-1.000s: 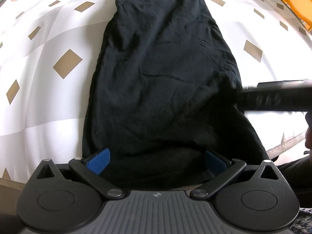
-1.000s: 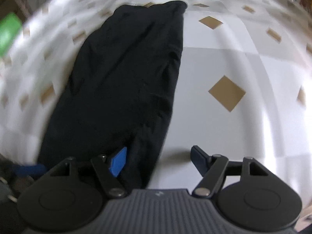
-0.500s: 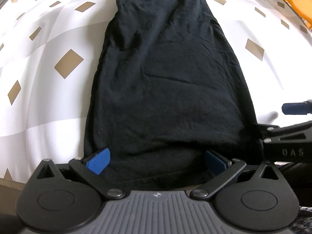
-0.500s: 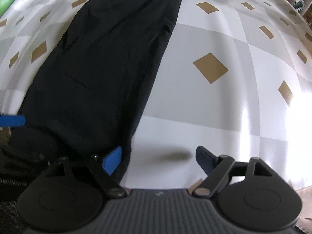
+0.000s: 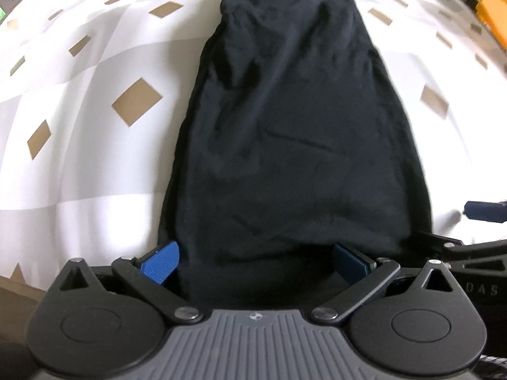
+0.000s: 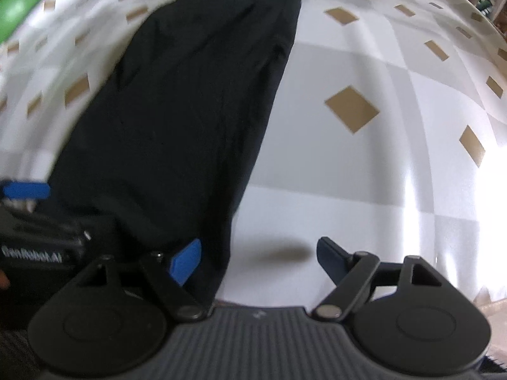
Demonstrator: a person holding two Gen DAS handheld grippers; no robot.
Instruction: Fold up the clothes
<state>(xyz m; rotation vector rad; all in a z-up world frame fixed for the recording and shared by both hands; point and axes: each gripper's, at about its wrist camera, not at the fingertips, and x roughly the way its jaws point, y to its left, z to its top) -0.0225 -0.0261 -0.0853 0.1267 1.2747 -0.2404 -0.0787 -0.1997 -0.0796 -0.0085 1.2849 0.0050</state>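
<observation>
A black garment (image 5: 294, 133), folded into a long narrow strip, lies on a white tablecloth (image 5: 95, 145) with tan diamonds and runs away from me. My left gripper (image 5: 256, 264) stands open and wide over its near end, with the hem between the blue fingers (image 5: 160, 266) and no pad pressing on it. My right gripper (image 6: 258, 259) is open at the garment's (image 6: 190, 110) near right corner. Its left finger sits over the cloth edge and its right finger over bare tablecloth (image 6: 348, 183). Each gripper shows at the edge of the other's view.
An orange box (image 5: 494, 9) stands beyond the table at the far right. A green object (image 6: 19, 3) lies off the far left. The table's brown front edge (image 5: 16, 288) runs just under both grippers. Bare tablecloth lies on both sides of the garment.
The right gripper, which reached across the garment's right edge, has drawn back to its near right corner, and its jaws stand a little wider. The left gripper and the garment have barely moved.
</observation>
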